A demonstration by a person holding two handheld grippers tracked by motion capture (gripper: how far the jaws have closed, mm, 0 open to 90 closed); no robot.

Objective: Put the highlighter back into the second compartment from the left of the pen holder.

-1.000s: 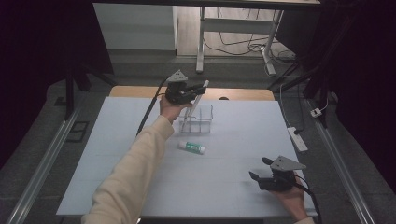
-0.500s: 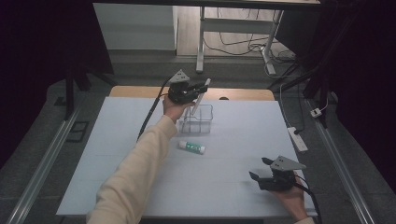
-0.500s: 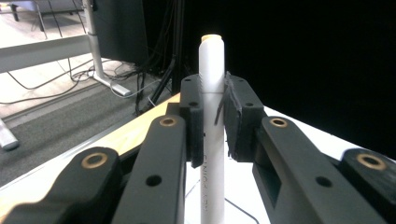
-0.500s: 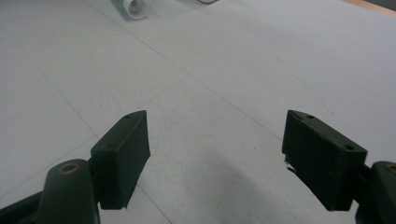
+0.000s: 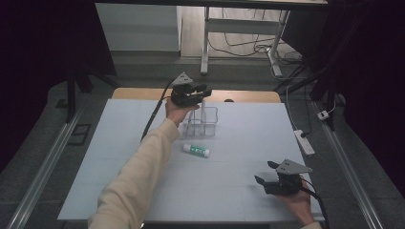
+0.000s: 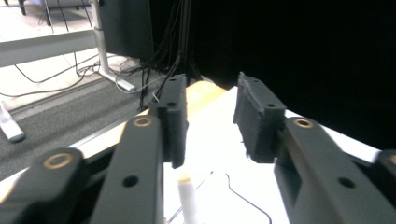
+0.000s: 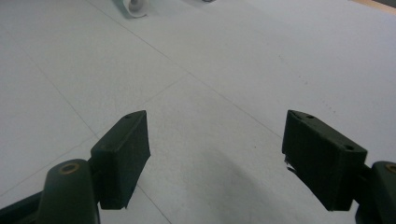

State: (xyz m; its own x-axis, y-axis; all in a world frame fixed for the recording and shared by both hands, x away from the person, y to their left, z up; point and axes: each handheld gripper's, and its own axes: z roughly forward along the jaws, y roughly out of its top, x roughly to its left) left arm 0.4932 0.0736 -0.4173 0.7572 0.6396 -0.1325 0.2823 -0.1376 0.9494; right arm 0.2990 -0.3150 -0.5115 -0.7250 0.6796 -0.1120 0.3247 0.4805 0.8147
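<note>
At the back of the white table, my left gripper (image 5: 204, 90) hovers over a clear plastic container (image 5: 208, 125). Its jaws have just been opening and now stand apart. A thin white stick (image 5: 203, 112) stands upright in the container, below the jaws and touching neither pad. In the left gripper view the stick's top (image 6: 187, 200) shows low between the parted jaws of that gripper (image 6: 210, 116). A white glue stick with a green label (image 5: 197, 150) lies on the table in front of the container. My right gripper (image 5: 265, 172) rests open near the front right corner, its jaws (image 7: 217, 149) wide over bare table.
The white tabletop (image 5: 239, 143) has a wooden strip (image 5: 248, 97) along its far edge. A white power strip (image 5: 304, 141) lies off the right side. The white end of the glue stick (image 7: 135, 6) shows at the top of the right gripper view.
The left gripper's jaws have parted above the clear container. Both hands stay where they were.
</note>
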